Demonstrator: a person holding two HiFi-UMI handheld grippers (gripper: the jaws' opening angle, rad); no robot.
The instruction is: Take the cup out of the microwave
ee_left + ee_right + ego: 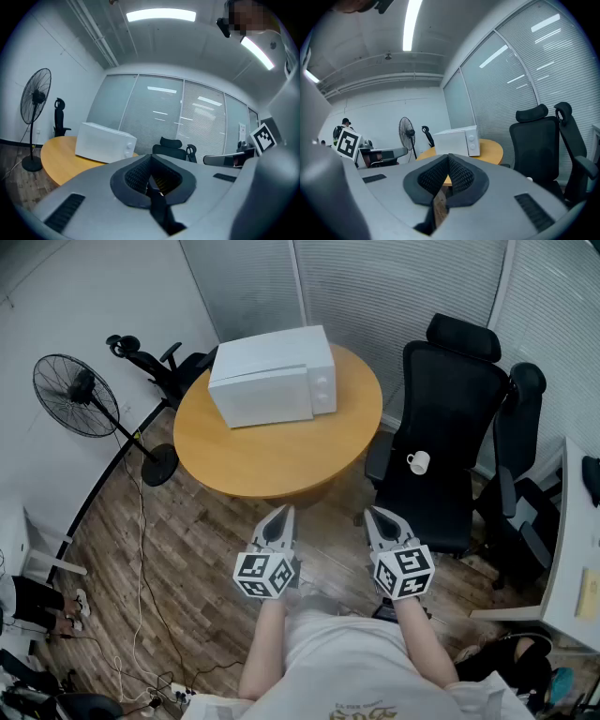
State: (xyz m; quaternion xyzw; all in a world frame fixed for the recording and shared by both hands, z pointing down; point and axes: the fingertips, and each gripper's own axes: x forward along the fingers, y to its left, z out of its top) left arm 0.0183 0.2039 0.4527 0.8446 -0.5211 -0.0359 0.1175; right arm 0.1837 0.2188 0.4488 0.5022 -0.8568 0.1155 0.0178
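Observation:
A white microwave [272, 377] stands with its door shut on the round wooden table [272, 456]; it also shows in the left gripper view [104, 142] and the right gripper view [457, 140]. A white cup [418, 462] rests on the seat of a black office chair [441, 427]. My left gripper [280, 515] and right gripper [377, 517] hover side by side over the floor just short of the table's near edge. Both are shut with nothing between their jaws.
A standing fan [80, 399] is at the left, with cables trailing over the wooden floor [169, 568]. A second black chair [155, 362] stands behind the table. More chairs and a white desk [572, 559] crowd the right side. Blinds cover the glass wall behind.

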